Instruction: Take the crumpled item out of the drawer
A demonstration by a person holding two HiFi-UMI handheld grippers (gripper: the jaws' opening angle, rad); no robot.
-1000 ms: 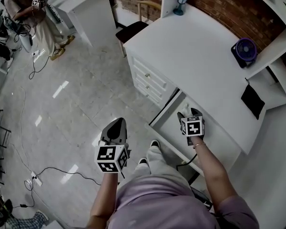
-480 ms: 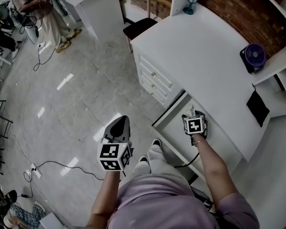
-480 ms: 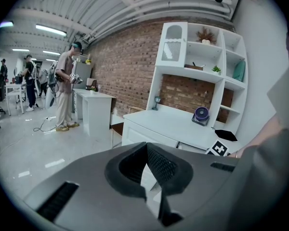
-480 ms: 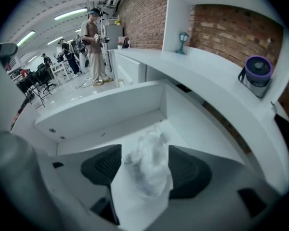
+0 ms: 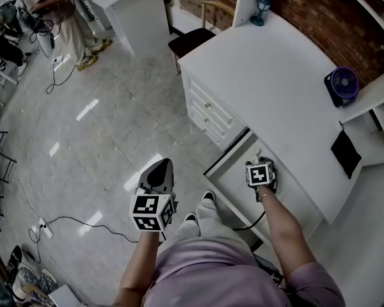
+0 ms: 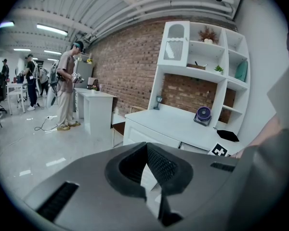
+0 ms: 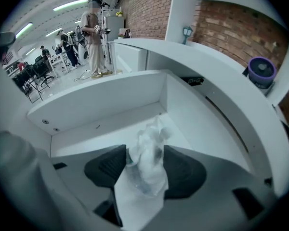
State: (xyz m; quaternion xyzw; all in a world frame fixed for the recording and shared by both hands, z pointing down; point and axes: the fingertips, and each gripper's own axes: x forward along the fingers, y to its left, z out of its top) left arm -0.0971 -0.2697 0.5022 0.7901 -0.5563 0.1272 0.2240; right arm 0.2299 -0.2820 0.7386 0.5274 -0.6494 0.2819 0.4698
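The drawer point(image 5: 225, 171) of the white desk point(image 5: 269, 75) stands pulled out. In it lies the crumpled item point(image 7: 145, 158), a pale clear wad of plastic, of which only a white tip point(image 5: 256, 152) shows in the head view. My right gripper point(image 7: 144, 166) reaches down into the drawer point(image 7: 111, 100), and its jaws are closing with the wad between them, both pads touching it. In the head view the right gripper point(image 5: 257, 160) is mostly under its marker cube. My left gripper point(image 5: 159, 170) hangs over the floor left of the drawer, shut and empty point(image 6: 145, 149).
Three closed drawers point(image 5: 211, 110) sit left of the open one. On the desk stand a purple fan point(image 5: 343, 82) and a small lamp point(image 5: 262, 8); a black cloth point(image 5: 345, 153) lies on a shelf. A chair point(image 5: 192, 42), floor cables point(image 5: 57, 222) and a person point(image 5: 57, 5) are beyond.
The right gripper has stayed in the drawer at the crumpled item while the head view shifted a little. The left gripper has hardly moved.
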